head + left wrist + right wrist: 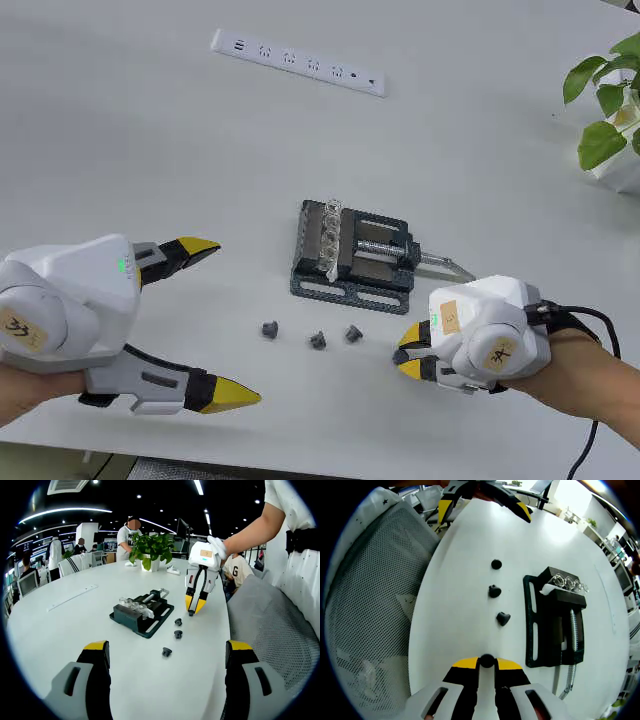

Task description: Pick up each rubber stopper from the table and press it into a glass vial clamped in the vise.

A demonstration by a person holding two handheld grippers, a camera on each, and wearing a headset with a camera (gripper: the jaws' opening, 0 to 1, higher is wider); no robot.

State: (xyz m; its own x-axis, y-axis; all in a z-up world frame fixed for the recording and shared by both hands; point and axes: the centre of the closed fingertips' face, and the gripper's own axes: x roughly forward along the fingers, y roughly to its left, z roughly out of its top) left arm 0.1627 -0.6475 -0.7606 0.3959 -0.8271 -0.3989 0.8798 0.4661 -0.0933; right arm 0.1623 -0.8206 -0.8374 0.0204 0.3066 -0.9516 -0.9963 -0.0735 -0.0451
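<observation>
Vials [328, 235] sit clamped in the vise [345, 290], centre frame; right gripper [408, 352] pinches one stopper [486, 660] at its tips; left gripper [225, 320] gapes, empty.

Left tongs [225, 321] gape wide, while right tongs [408, 352] pinch nearly shut, seemingly on a stopper [486, 660].

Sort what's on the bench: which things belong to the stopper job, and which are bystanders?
Job: vise; glass vials; three loose rubber stoppers; fourth stopper in right gripper; open left gripper.
Lying about: power strip; potted plant.
</observation>
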